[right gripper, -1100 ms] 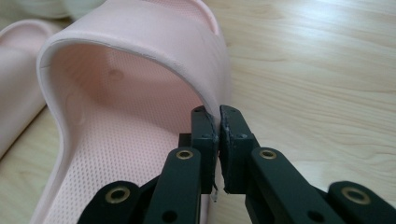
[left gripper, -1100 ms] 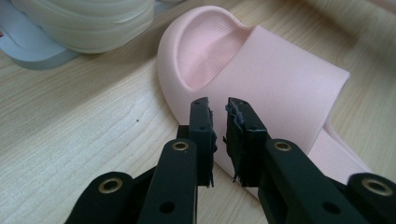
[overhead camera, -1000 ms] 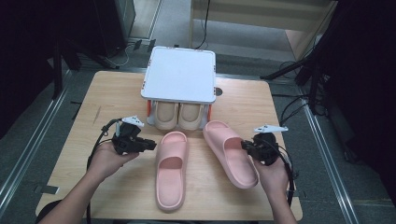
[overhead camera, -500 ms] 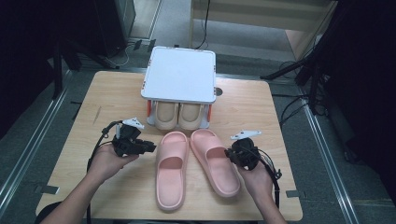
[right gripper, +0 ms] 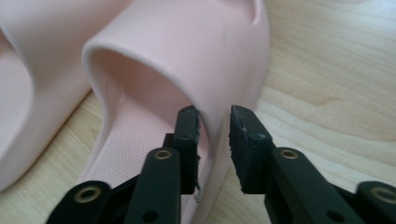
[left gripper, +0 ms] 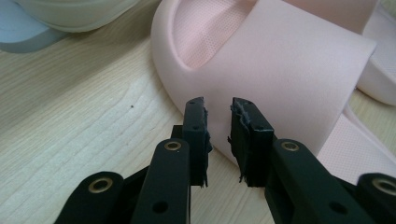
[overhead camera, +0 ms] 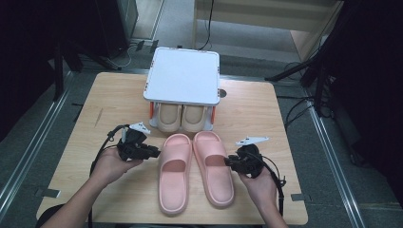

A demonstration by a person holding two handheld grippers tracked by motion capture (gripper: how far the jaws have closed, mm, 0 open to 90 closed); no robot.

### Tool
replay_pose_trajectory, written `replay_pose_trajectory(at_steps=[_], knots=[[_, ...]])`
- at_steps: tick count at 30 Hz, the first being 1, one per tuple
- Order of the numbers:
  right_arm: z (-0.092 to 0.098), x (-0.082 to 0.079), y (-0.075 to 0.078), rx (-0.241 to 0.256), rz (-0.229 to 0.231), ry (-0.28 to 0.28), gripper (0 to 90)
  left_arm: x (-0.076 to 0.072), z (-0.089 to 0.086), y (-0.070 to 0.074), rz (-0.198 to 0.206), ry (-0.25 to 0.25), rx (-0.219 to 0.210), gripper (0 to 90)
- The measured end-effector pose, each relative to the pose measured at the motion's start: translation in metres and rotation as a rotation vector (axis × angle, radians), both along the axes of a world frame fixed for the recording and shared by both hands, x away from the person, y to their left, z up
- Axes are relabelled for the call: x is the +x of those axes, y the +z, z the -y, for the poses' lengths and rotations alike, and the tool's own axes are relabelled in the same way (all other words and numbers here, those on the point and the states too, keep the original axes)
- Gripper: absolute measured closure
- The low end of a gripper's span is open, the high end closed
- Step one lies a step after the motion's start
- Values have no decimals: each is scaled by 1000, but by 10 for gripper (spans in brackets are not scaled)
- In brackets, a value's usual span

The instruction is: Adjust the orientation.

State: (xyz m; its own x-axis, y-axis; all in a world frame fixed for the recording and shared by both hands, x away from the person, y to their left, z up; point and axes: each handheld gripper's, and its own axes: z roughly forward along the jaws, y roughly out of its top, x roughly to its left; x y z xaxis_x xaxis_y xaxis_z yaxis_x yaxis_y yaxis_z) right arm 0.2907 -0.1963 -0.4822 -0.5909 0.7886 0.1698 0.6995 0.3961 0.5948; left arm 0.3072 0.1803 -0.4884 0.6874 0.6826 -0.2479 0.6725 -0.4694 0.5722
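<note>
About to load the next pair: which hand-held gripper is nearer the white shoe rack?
Left. The left hand-held gripper sits just in front of the white shoe rack, by its left corner; the right hand-held gripper is farther back, beside the right pink slipper.

A light wooden table (overhead camera: 266, 109) with rounded corners stands in the middle of a dim room, its pale grain lit from above while everything around it falls into shadow. The floor (overhead camera: 328, 156) is grey and speckled, like carpet. Metal rails (overhead camera: 28, 147) run along the floor on the left and the right of the table. At the far side, a pale wooden piece of furniture (overhead camera: 266, 19) stands on legs, with black cables (overhead camera: 294, 71) trailing across the floor near it. At the far left, dark equipment (overhead camera: 95, 28) rises beside more cables. The far right is almost black.
</note>
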Motion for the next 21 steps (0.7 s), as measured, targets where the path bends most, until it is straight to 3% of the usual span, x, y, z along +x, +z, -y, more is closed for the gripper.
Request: replay_pose_trajectory(at_steps=[3,4,7,13,18,21], knots=[[13,-3,9,53,12,0,734,0,-3,-1,-6,6,-6,755],[21,-2,16,74,30,-9,810,0,-4,-2,-7,8,-3,756],[26,2,18,88,28,-17,859,-1,-6,-3,-12,19,-4,757],[25,19,6,38,29,-35,844,-5,-6,-7,-24,30,-11,757],[10,32,-7,-2,9,-12,825,-8,2,-16,-56,4,15,757],[-1,34,-13,-25,0,17,839,-12,7,-18,-52,-13,28,771]])
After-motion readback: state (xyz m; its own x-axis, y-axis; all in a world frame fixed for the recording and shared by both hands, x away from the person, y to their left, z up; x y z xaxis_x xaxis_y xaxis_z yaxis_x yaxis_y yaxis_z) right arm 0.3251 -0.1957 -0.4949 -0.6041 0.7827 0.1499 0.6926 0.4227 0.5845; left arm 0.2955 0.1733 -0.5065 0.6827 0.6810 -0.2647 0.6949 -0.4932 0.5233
